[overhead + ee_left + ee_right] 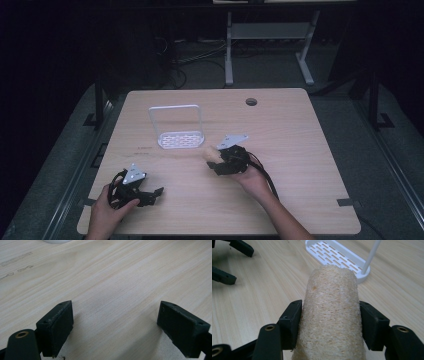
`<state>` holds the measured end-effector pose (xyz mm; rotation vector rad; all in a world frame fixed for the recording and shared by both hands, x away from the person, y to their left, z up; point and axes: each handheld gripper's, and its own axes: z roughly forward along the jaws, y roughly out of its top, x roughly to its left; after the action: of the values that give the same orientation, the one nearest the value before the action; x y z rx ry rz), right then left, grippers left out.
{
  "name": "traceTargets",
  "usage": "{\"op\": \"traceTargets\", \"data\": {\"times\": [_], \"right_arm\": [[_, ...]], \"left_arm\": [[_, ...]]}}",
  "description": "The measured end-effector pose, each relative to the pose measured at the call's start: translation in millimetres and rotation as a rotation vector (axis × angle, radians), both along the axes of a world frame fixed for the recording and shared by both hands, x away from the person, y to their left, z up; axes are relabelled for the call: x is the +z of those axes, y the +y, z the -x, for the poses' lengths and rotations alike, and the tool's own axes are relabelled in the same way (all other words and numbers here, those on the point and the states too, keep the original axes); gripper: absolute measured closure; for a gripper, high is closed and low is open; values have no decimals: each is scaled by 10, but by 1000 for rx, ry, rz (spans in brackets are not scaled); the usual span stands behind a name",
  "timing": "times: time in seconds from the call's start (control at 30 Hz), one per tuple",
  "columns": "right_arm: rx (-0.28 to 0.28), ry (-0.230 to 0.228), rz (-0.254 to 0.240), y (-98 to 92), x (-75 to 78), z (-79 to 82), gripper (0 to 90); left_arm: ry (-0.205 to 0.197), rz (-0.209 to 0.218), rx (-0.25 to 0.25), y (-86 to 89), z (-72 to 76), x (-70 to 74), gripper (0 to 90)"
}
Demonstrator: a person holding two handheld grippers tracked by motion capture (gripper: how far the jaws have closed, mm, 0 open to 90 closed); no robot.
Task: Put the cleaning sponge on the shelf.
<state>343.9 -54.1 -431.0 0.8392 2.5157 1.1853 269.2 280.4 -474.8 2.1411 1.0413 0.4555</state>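
A tan loofah sponge (pixel 330 312) sits between the jaws of my right gripper (pixel 330 315), which is shut on it just above the table. From the high view this gripper (pixel 216 162) is at the table's middle, and the loofah's pale tip (pixel 212 154) pokes out to its left. A white slotted rack (pixel 179 138) with a tall wire handle stands just beyond it; its tray (pixel 337 255) lies right ahead of the loofah. My left gripper (pixel 155 193) rests low at the front left, open and holding nothing (pixel 115 327).
The light wooden table (pixel 300 150) has a cable hole (pixel 251 102) at the back right. Faint pencil marks (pixel 16 260) lie on the wood near the rack. A metal desk frame (pixel 265 40) stands on the dark floor behind.
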Motion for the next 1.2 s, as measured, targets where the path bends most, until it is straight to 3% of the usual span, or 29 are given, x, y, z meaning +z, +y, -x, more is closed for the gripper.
{"op": "traceTargets", "data": {"times": [1.2], "right_arm": [[32,-30,-6,513,36,-316,397]], "left_arm": [[1,-1,0,0,0,0,131]]}}
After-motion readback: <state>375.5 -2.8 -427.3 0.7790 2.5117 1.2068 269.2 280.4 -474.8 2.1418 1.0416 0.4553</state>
